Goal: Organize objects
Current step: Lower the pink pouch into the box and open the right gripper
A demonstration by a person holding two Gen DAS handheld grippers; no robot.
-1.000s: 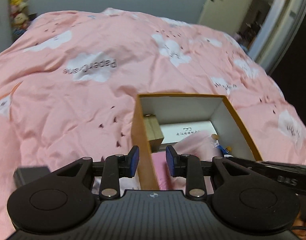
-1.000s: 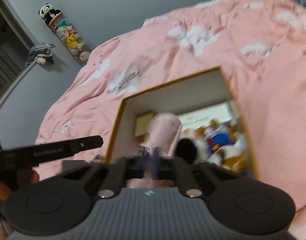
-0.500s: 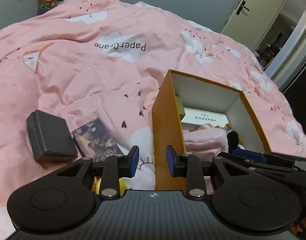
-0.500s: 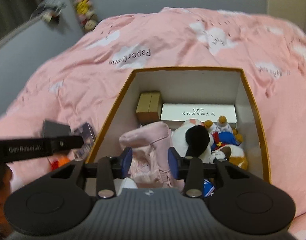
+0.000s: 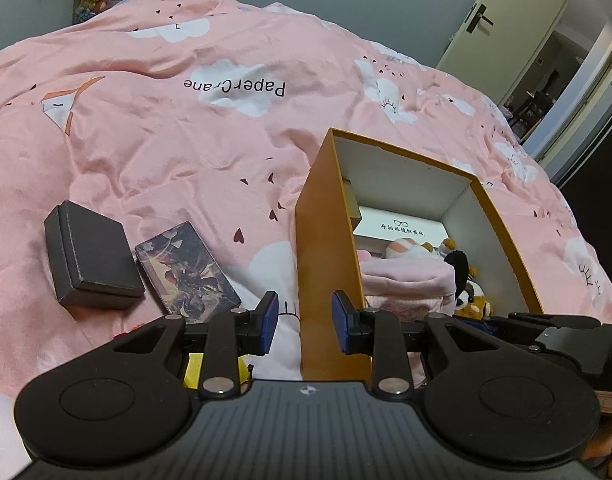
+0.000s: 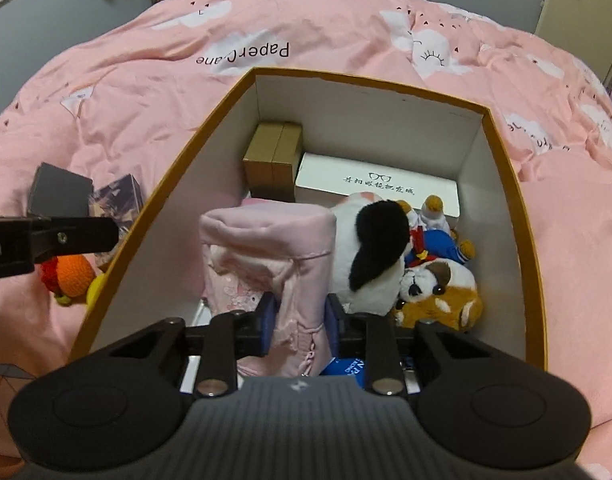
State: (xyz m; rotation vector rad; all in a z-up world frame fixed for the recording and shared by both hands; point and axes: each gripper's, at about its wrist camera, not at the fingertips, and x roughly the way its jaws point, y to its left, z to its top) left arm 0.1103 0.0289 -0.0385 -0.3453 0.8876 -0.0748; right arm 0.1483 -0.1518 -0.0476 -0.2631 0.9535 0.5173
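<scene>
An orange box (image 6: pixel 154 208) with white inner walls stands on the pink bed. My right gripper (image 6: pixel 300 326) is shut on a pink fabric pouch (image 6: pixel 266 248) and holds it inside the box. Plush toys (image 6: pixel 386 252), a white glasses case (image 6: pixel 378 184) and a small brown carton (image 6: pixel 272 160) lie in the box. My left gripper (image 5: pixel 304 322) is open and empty, its fingers straddling the box's left wall (image 5: pixel 326 248). A black box (image 5: pixel 90 256) and a printed card pack (image 5: pixel 186 272) lie on the bed to the left.
An orange and red crochet toy (image 6: pixel 68 276) and something yellow (image 5: pixel 194 368) lie by the box's left side. The pink cloud-print duvet (image 5: pixel 186 120) covers the bed. A door (image 5: pixel 502 20) stands open at the far right.
The right gripper has lowered the pink pouch deeper into the box. The left gripper drew back and left, so the black box and card pack came into view.
</scene>
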